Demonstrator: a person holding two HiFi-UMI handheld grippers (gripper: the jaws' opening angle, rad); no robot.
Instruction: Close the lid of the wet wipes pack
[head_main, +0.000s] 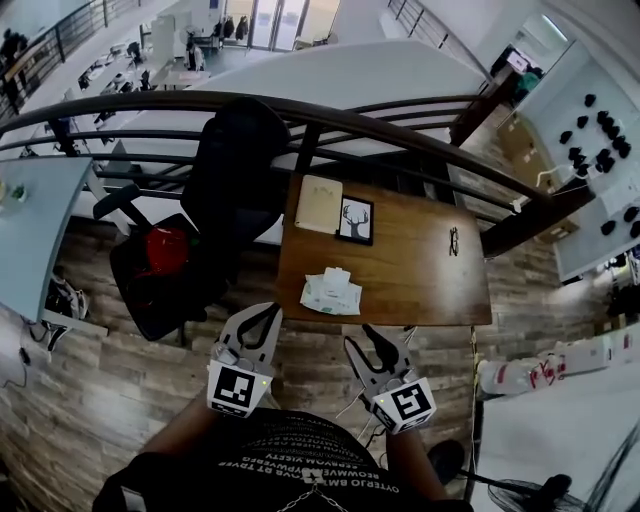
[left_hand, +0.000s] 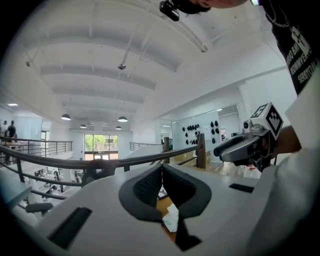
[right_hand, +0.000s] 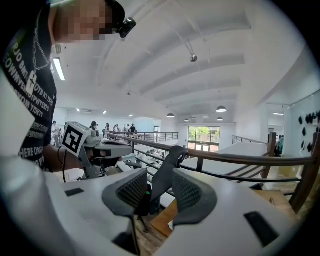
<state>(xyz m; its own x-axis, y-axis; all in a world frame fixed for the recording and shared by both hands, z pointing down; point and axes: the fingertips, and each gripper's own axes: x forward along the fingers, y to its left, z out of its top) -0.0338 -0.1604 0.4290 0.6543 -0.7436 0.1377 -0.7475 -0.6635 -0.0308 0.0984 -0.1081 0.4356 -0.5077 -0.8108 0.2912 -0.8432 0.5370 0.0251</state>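
The white-and-green wet wipes pack (head_main: 332, 291) lies near the front edge of the wooden table (head_main: 420, 275), with white flaps or wipes standing up on top. Both grippers hang in front of the table, short of its edge and apart from the pack. My left gripper (head_main: 272, 311) has its fingertips meeting, with nothing between them. In the left gripper view the pack (left_hand: 171, 218) shows low through the gap behind the joined tips (left_hand: 161, 168). My right gripper (head_main: 362, 336) stands open and empty; in its own view (right_hand: 161, 182) a black chair shows between the pads.
On the table's far side lie a beige notebook (head_main: 318, 204), a framed deer picture (head_main: 355, 220) and a pair of glasses (head_main: 454, 240). A black office chair (head_main: 205, 225) with a red thing (head_main: 165, 250) on its seat stands left of the table. A dark railing (head_main: 400, 125) runs behind.
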